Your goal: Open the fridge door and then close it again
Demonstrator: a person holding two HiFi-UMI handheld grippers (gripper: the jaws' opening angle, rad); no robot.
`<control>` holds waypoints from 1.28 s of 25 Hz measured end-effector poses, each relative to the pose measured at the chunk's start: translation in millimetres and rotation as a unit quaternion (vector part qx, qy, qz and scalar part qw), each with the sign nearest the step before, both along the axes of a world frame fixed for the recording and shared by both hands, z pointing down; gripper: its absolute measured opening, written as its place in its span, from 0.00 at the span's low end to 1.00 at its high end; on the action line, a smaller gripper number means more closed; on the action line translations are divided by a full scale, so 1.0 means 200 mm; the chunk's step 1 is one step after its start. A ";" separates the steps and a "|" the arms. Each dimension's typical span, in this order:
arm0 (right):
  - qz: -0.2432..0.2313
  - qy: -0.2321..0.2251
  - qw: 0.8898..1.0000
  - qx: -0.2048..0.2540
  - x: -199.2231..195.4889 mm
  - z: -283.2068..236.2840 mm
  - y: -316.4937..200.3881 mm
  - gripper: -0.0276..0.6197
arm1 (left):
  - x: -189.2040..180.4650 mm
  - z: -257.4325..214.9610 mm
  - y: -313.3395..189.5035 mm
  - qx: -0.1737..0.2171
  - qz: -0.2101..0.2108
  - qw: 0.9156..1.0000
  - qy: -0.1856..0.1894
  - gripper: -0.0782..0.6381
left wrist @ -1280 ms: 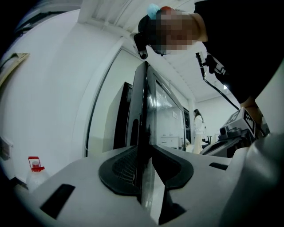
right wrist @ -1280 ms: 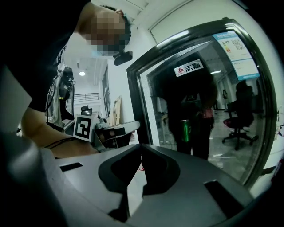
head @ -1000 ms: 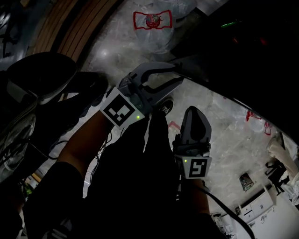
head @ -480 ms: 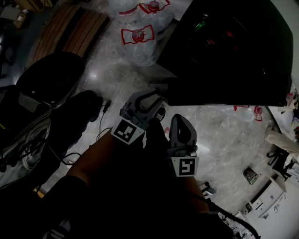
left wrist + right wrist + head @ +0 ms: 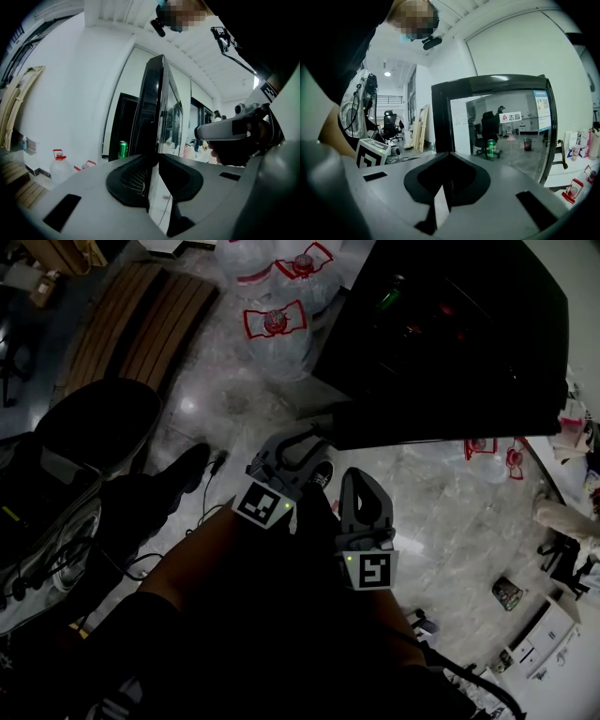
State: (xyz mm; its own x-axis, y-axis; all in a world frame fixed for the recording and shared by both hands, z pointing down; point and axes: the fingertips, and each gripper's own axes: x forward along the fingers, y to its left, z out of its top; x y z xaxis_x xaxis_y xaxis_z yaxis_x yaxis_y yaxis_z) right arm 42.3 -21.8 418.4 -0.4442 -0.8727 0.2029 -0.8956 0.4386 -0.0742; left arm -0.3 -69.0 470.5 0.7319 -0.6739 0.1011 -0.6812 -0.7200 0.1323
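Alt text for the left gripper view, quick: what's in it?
The left gripper, jaws closing, faces a black glass fridge door edge-on; the edge lines up with the jaw gap, though whether it is inside yet is unclear. A green can stands left of it, the right gripper right.

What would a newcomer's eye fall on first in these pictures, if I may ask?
The black glass-door fridge looms straight ahead of both grippers, a green can behind its glass. In the head view the left gripper, jaws closing with nothing between them, and the right gripper point toward the fridge's near corner. Clear water jugs with red handles stand on the floor left of it.
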 end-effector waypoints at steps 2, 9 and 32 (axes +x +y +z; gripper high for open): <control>-0.002 -0.001 1.000 0.001 -0.01 -0.01 0.00 0.07 | 0.00 0.00 0.00 0.002 0.002 1.000 -0.001 0.22; 0.002 -0.004 1.000 -0.001 0.00 -0.02 0.00 0.07 | 0.00 -0.02 -0.01 0.002 0.002 1.000 -0.003 0.22; 0.039 0.008 0.999 -0.010 0.12 -0.03 -0.27 0.07 | -0.02 0.03 -0.64 0.026 0.012 0.999 -0.033 0.26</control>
State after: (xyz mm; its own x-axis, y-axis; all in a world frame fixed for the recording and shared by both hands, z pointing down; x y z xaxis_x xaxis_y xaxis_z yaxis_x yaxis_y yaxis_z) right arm 66.7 -75.9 413.1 -0.3710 -0.9005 0.2270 -0.9284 0.3654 -0.0678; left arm -4.5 -197.8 476.7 0.7404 -0.6622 0.1151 -0.6701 -0.7405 0.0505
